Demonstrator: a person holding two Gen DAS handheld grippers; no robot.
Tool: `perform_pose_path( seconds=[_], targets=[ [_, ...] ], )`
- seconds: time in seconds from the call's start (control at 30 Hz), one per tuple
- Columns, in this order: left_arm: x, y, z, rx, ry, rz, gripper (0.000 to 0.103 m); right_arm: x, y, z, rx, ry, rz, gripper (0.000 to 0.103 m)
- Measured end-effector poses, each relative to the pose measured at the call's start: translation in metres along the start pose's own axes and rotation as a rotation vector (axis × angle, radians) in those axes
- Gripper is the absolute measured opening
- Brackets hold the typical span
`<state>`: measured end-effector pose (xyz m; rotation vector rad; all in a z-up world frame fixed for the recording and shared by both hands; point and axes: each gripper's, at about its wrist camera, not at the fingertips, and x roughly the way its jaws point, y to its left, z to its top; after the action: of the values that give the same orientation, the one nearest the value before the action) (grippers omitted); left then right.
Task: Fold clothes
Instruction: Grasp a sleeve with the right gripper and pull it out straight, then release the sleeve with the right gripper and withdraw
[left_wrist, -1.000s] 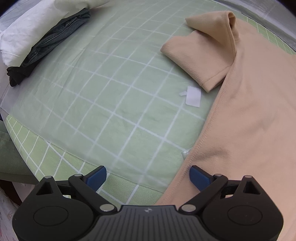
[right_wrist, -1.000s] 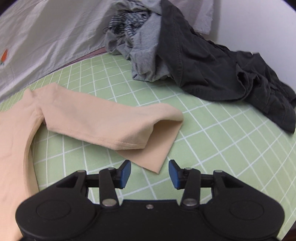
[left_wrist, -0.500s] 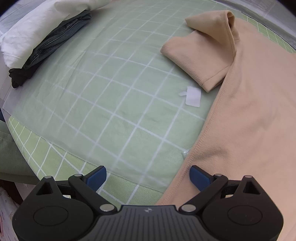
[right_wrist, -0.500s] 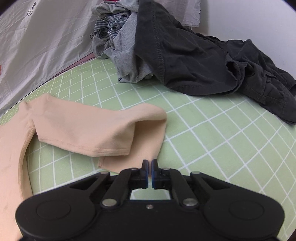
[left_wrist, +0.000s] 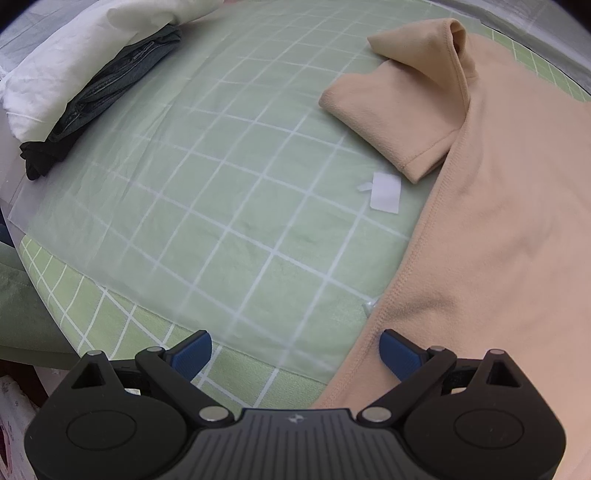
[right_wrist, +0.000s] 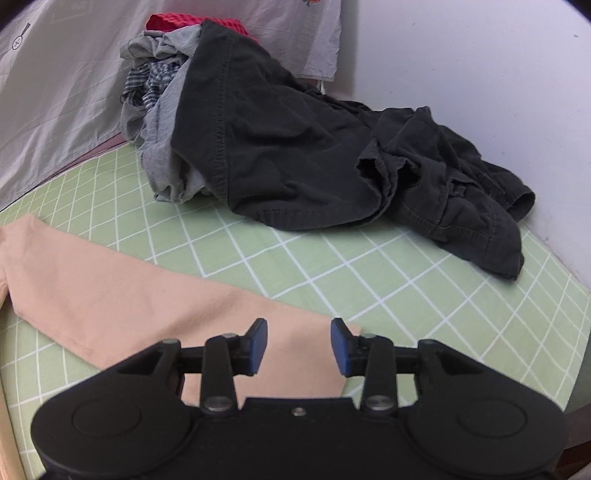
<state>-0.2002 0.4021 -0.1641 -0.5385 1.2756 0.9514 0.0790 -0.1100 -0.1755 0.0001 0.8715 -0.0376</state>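
Peach shirt past the frame edge; sleeve end behind gripper body.

Left view: wide bare stretch of green sheet between folded stack at far left and peach shirt at right; 1 small white tag lies there.

Right view: bare sheet right of sleeve; dark pile blocks far edge.

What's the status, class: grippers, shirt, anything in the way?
Left gripper open, empty. Right gripper opening above sleeve, nothing pinched. Peach shirt spread, unfolded. Unsorted clothes pile beyond, clear.
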Motion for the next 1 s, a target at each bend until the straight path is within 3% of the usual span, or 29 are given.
perform_pose_path(
  seconds=[0.17, 0.23, 0.37, 0.53, 0.63, 0.73, 0.87, 0.97, 1.0],
  targets=[
    [0.000, 0.001, 0.002, -0.006, 0.010, -0.002, 0.098, 0.010, 0.001, -0.015, 0.092, 0.036, 0.040, 0.043],
    [-0.001, 0.005, 0.003, -0.022, 0.013, -0.013, 0.097, 0.010, 0.005, -0.016, 0.046, 0.045, 0.006, 0.045],
    [-0.007, 0.018, 0.006, -0.094, -0.008, -0.048, 0.097, 0.006, 0.017, -0.018, -0.042, 0.059, -0.082, 0.081],
    [-0.021, 0.031, 0.025, -0.179, -0.075, -0.125, 0.097, -0.009, 0.038, -0.023, -0.103, 0.052, -0.063, 0.097],
    [-0.025, 0.029, 0.039, -0.191, -0.124, -0.157, 0.095, -0.018, 0.058, -0.029, -0.143, 0.062, -0.023, 0.097],
    [-0.024, 0.023, 0.053, -0.203, -0.171, -0.205, 0.086, -0.027, 0.082, -0.036, -0.184, 0.063, 0.003, 0.097],
    [-0.012, 0.013, 0.075, -0.189, -0.155, -0.254, 0.073, -0.036, 0.114, -0.045, -0.262, 0.051, 0.048, 0.099],
    [-0.002, 0.007, 0.088, -0.170, -0.136, -0.302, 0.049, -0.037, 0.133, -0.051, -0.290, 0.073, 0.066, 0.099],
    [0.001, 0.005, 0.092, -0.166, -0.130, -0.320, 0.048, -0.037, 0.138, -0.053, -0.293, 0.077, 0.065, 0.099]
  ],
)
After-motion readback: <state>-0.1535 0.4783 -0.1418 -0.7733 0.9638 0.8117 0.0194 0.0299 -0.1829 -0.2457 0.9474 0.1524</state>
